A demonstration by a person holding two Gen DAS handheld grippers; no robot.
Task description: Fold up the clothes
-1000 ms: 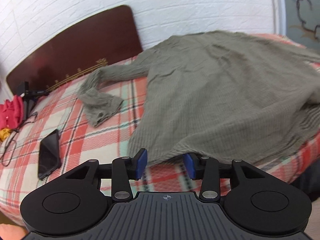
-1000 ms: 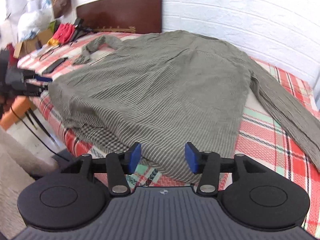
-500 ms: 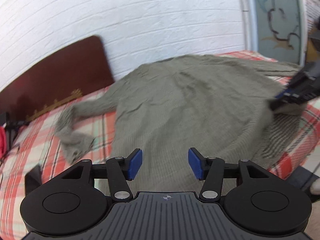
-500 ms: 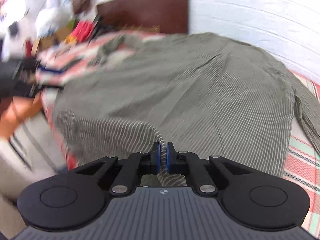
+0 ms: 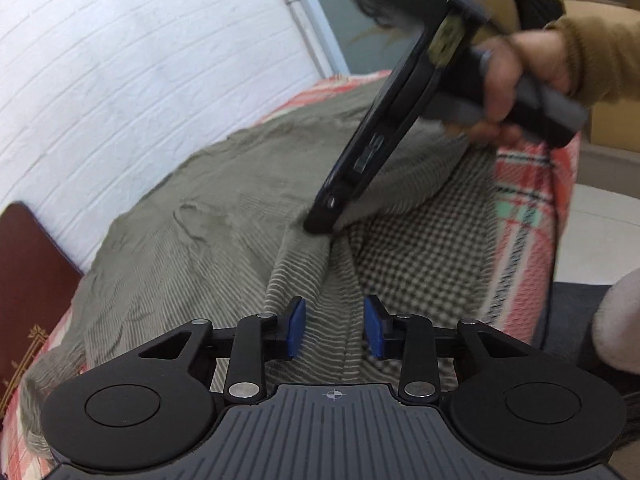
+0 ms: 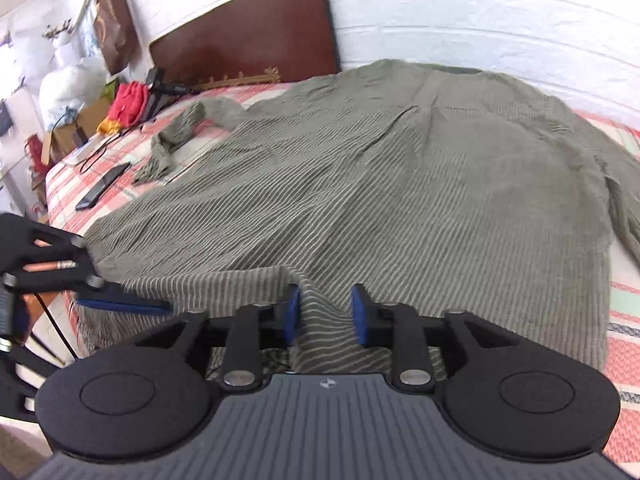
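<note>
Left gripper (image 5: 334, 328): the jaws are spread. A raised ridge of the grey-green striped garment (image 5: 224, 216) runs between the blue pads (image 5: 297, 326) without being pinched; neither pad presses the cloth.

Right gripper (image 6: 325, 316): the jaws are likewise spread, with a fold of the garment's (image 6: 400, 184) near hem lying in the gap between its blue pads (image 6: 293, 314). No clamping is visible.

In the left wrist view, the right gripper (image 5: 320, 226) appears just beyond the left one, tilted steeply, its tip resting at the garment's hem; the person's right hand (image 5: 516, 80) grips its handle. Beside that tip the hem is turned back, exposing a dark checked underside (image 5: 420, 248).

In the right wrist view, the left gripper (image 6: 120, 306) enters from the left edge, at the garment's near left hem.

Garment location: spread flat across the bed (image 6: 624, 344), which carries a red, white and green plaid cover, with the hem at the near edge. One sleeve (image 6: 176, 140) lies crumpled toward the far left.

Further back: a black phone (image 6: 102, 186) lies on the cover near the sleeve, a red bundle (image 6: 128, 104) beyond it. A dark brown headboard (image 6: 248, 44) stands against the white brick wall (image 6: 480, 12).
</note>
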